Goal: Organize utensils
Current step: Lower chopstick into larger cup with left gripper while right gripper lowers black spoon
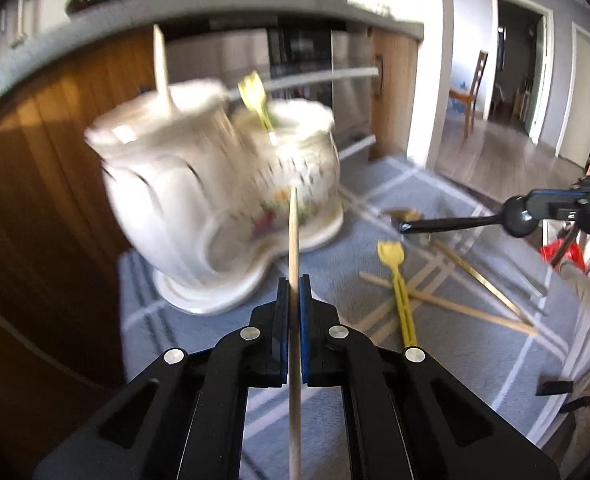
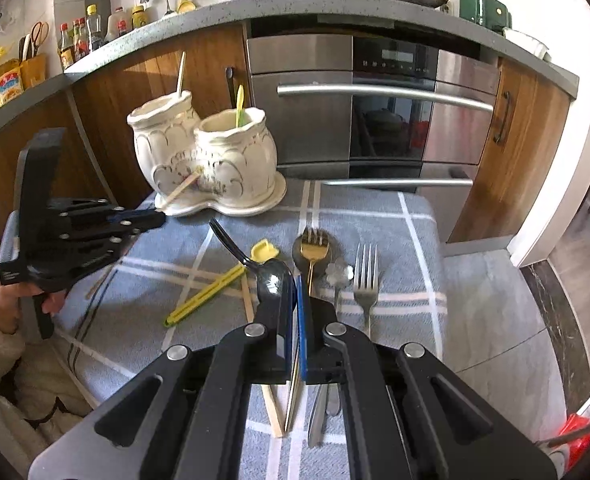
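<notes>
Clamped right between the left gripper's (image 1: 293, 280) blue pads was a wooden chopstick (image 1: 293, 240), its tip aimed up at the white twin-pot ceramic holder (image 1: 199, 184), which came out blurry. One pot already had a pale stick in it, the other a yellow fork (image 1: 255, 98). Off to the side on the grey checked cloth (image 1: 475, 360) lay more chopsticks and a yellow spoon (image 1: 395, 276).

Over on the right wrist view, the right gripper (image 2: 296, 280) was pinched shut on a black spoon (image 2: 273, 276), handle sticking up. A gold fork (image 2: 313, 246) and a steel fork (image 2: 366, 276) were waiting on the cloth behind it.

So I'd call this mid-sort, both claws loaded. Next move probably needed the chopstick tipped upright over the stick pot's mouth before letting go.
</notes>
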